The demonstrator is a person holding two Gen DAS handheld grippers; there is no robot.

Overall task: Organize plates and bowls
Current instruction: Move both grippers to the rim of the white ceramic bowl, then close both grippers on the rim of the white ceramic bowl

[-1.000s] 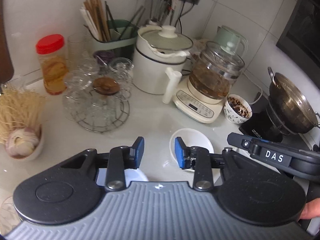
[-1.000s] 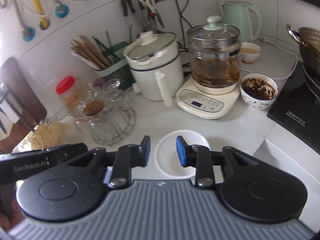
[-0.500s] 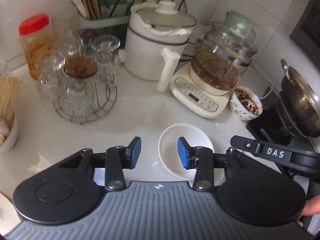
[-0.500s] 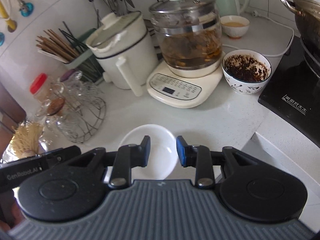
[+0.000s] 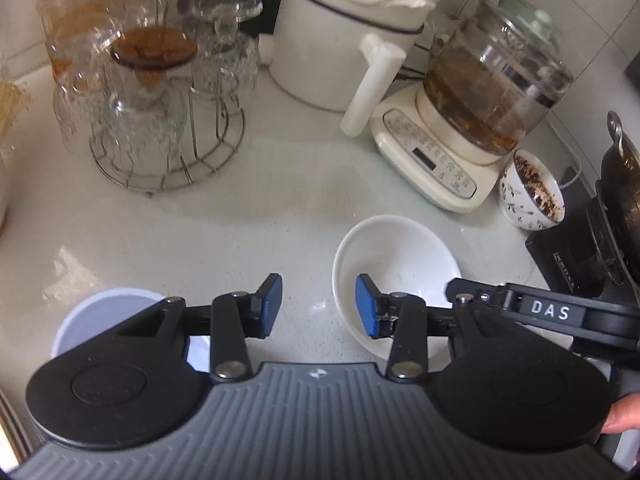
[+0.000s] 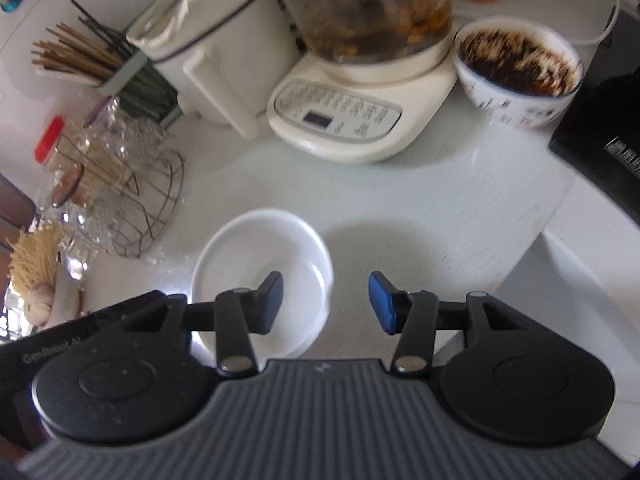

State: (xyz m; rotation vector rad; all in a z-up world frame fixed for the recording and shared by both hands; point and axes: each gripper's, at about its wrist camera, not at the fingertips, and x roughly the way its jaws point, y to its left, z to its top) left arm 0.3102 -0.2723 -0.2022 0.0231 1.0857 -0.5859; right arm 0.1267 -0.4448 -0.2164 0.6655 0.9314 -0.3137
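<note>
Right tool (image 6: 325, 300) opening, empty, straddling the white bowl (image 6: 256, 248) rim; left tool (image 5: 318, 305) part-open, empty

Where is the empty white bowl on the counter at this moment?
The empty white bowl sits on the counter in front of the glass kettle's cream base. In the left wrist view it lies right of centre; in the right wrist view, left of centre.

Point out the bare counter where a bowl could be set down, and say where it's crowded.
Bare counter lies between the wire glass rack and the empty white bowl, in front of the white pot. A second patch is right of that bowl, below the kettle base. The back row and the patterned bowl by the black cooktop are crowded.
</note>
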